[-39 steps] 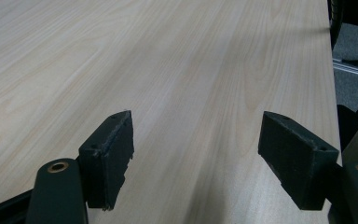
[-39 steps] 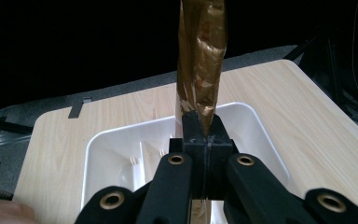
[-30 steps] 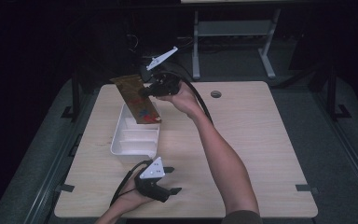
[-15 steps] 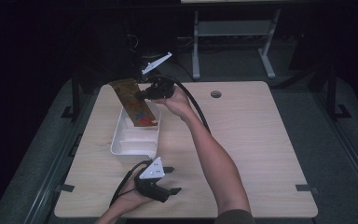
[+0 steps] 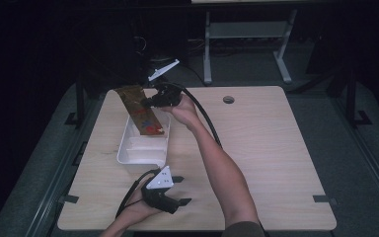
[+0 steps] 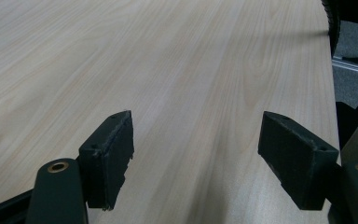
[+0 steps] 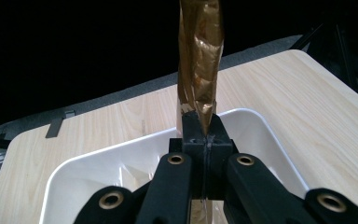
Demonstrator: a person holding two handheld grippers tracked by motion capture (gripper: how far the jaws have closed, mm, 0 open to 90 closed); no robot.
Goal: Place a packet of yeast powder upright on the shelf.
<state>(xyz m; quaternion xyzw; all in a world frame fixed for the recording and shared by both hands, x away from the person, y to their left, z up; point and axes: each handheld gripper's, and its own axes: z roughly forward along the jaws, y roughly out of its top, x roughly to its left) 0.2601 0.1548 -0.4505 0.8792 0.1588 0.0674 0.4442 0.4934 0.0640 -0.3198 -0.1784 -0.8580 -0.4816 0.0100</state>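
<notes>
While we hold the golden-brown packet in the right gripper, its jaws are closed tight on the thin edge of the foil, as the right gripper view shows with the packet rising straight from between them. The packet stands tilted over the far end of the white tray, with its lower end at or just inside the tray; we cannot tell if it already touches the bottom.

We judge that the step in hand is to lay the packet into the tray. To do it well, we should lower it slowly and keep the lower end inside the tray walls, then tip the top down along the length of the tray so that it lies flat and does not hang over the rim. We should release only when the packet rests on the bottom, because the foil is light and may slide.

Our left gripper rests on the surface near the tray, jaws open and empty. It could steady the tray if it shifts.
</notes>
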